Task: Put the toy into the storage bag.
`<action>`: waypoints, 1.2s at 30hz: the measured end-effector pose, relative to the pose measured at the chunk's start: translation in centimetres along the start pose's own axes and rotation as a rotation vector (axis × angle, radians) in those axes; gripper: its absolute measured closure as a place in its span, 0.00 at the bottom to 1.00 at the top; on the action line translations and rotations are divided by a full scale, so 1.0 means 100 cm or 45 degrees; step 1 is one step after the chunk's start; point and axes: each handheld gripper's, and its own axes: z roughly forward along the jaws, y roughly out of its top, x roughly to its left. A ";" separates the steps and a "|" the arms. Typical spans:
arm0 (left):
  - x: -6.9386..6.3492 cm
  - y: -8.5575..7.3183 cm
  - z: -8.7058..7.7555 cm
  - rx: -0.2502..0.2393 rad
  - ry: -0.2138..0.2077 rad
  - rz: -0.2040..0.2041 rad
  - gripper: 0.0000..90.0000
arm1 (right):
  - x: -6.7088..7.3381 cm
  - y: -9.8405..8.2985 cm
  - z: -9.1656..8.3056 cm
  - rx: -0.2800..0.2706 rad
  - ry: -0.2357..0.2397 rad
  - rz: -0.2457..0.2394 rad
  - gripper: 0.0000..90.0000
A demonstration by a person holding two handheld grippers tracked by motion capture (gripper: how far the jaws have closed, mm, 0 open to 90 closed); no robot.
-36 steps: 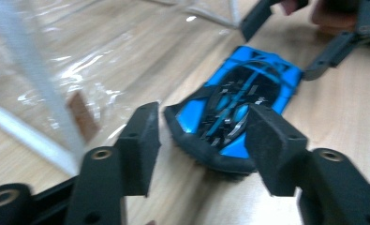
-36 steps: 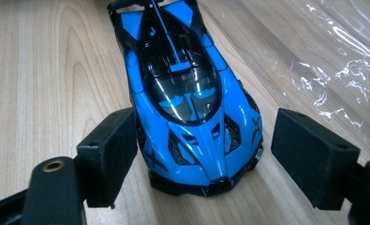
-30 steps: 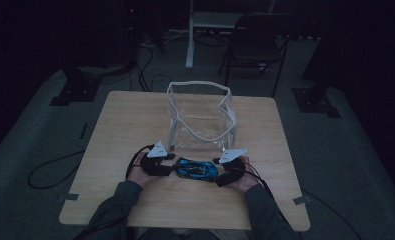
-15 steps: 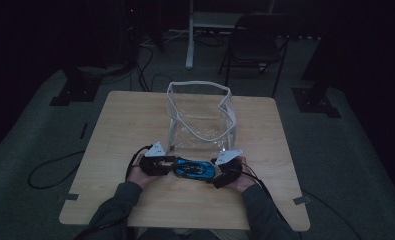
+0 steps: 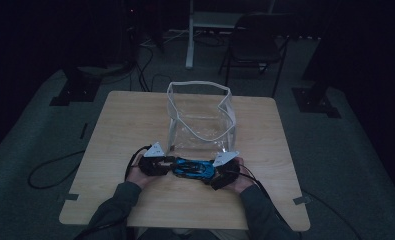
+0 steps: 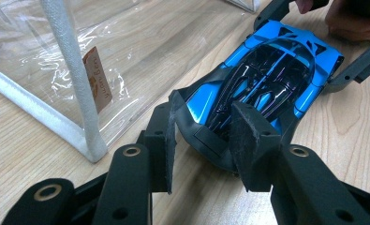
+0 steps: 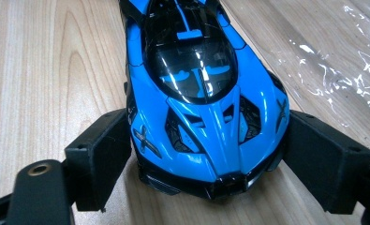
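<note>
Pale wood-grain table (image 5: 135, 130), square-topped, in a dim room on grey carpet; behind it a dark folding chair (image 5: 255, 45). Both forearms reach in from the near edge, hands level, tongs pointed at each other.

Blue toy car (image 5: 192, 168), glossy, black canopy and trim, lies on the table between them, just in front of the clear plastic bag (image 5: 200, 117).

Left gripper (image 6: 203, 140): jaws have just been closing, pads now clamped on the car's narrow black tail. Right gripper (image 7: 206, 154): jaws wide, pads alongside the nose; contact not clear.

Bag stands upright, mouth agape, white woven piping on its edges, small brown label (image 6: 97, 77).
</note>
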 end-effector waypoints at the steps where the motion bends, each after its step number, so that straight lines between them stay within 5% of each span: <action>1: 0.000 0.000 0.000 -0.003 -0.002 -0.004 0.69 | 0.000 0.000 0.000 0.000 -0.004 0.000 0.21; 24: -0.001 -0.004 -0.003 -0.016 0.009 -0.009 0.65 | 0.006 0.008 -0.002 0.035 -0.038 -0.044 0.25; 36: -0.004 -0.001 -0.011 -0.061 -0.020 0.006 0.58 | 0.005 0.015 -0.026 -0.071 -0.045 -0.015 0.25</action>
